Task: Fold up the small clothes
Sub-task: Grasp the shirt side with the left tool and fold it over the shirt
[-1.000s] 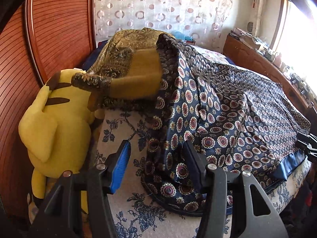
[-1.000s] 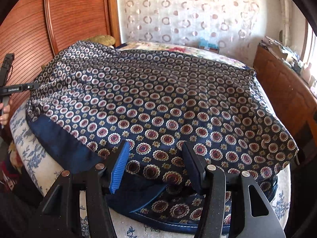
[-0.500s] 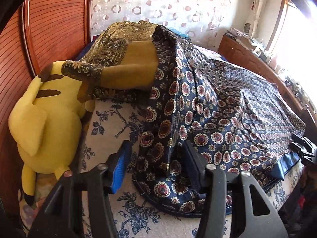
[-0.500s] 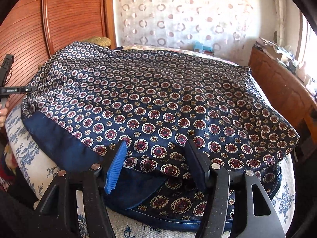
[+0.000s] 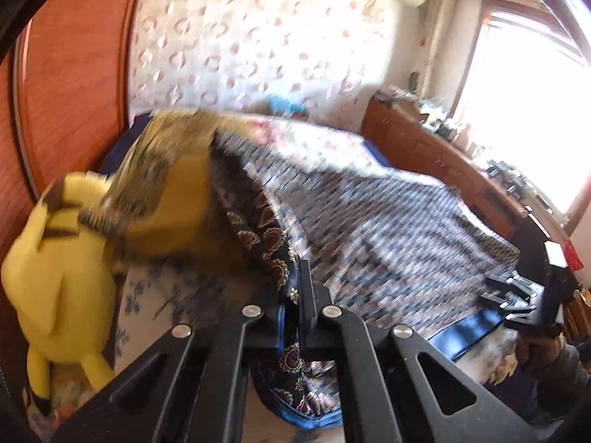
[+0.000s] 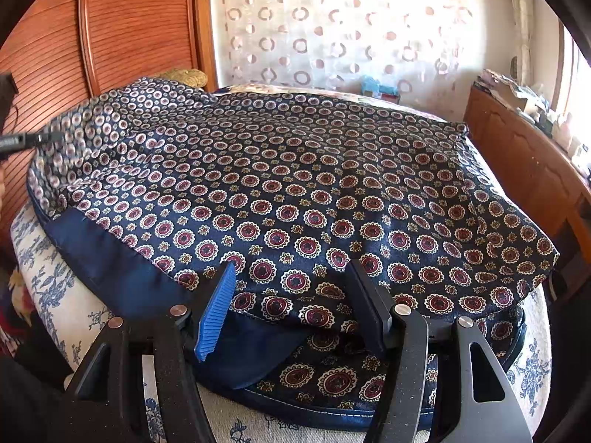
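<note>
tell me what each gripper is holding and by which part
Left gripper: jaws shut on the patterned cloth's edge. Right gripper: open over the cloth's near edge, holding nothing.

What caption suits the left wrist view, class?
Left gripper shut on the navy patterned cloth, beside a yellow plush toy on the bed.

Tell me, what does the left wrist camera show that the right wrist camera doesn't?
Only the left wrist view shows the yellow plush toy, the mustard cushion and the left gripper shut on a pinched fold of cloth. Only the right wrist view shows the right gripper open over the near edge. Both share the navy patterned cloth, the floral bed cover, the wooden wardrobe and the curtain.
</note>
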The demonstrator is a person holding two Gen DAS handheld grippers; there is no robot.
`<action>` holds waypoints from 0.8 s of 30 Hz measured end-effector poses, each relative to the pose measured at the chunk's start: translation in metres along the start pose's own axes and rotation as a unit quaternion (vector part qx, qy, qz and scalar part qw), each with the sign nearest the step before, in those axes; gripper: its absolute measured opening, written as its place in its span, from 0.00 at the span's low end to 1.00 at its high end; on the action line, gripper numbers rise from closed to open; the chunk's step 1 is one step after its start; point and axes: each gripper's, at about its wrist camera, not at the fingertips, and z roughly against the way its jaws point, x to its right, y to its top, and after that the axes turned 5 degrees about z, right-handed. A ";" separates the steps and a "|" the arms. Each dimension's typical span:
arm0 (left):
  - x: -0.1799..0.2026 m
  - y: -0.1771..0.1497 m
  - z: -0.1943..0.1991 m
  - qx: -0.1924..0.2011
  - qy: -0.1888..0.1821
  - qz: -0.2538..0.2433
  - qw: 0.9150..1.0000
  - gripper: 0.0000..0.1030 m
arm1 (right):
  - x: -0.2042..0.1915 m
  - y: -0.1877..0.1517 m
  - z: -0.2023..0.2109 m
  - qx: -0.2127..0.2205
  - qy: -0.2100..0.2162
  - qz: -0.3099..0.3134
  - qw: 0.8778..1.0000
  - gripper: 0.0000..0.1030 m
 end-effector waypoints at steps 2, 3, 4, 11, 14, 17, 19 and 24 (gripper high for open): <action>0.017 0.010 0.003 0.012 -0.011 -0.012 1.000 0.01 | 0.002 0.001 0.002 -0.005 -0.003 -0.002 1.000 0.61; 0.024 0.013 0.002 0.016 -0.016 -0.018 1.000 0.01 | 0.003 0.001 0.003 -0.007 -0.002 -0.003 1.000 0.61; 0.028 0.016 0.001 0.018 -0.021 -0.020 0.999 0.01 | 0.004 0.001 0.005 -0.009 -0.001 -0.004 1.000 0.61; 0.079 0.029 -0.014 0.030 -0.061 -0.043 0.997 0.01 | 0.027 -0.003 0.025 0.004 -0.025 -0.018 1.000 0.61; 0.105 0.032 -0.023 0.028 -0.080 -0.057 0.995 0.01 | 0.041 -0.008 0.032 0.009 -0.033 -0.032 0.999 0.61; 0.131 0.036 -0.031 0.026 -0.097 -0.071 0.992 0.01 | 0.056 -0.014 0.040 0.012 -0.042 -0.048 0.998 0.61; 0.152 0.040 -0.037 0.023 -0.110 -0.084 0.990 0.01 | 0.063 -0.018 0.046 0.014 -0.048 -0.055 0.997 0.61; 0.198 0.047 -0.051 0.017 -0.132 -0.112 0.985 0.01 | 0.080 -0.030 0.060 0.021 -0.056 -0.072 0.996 0.61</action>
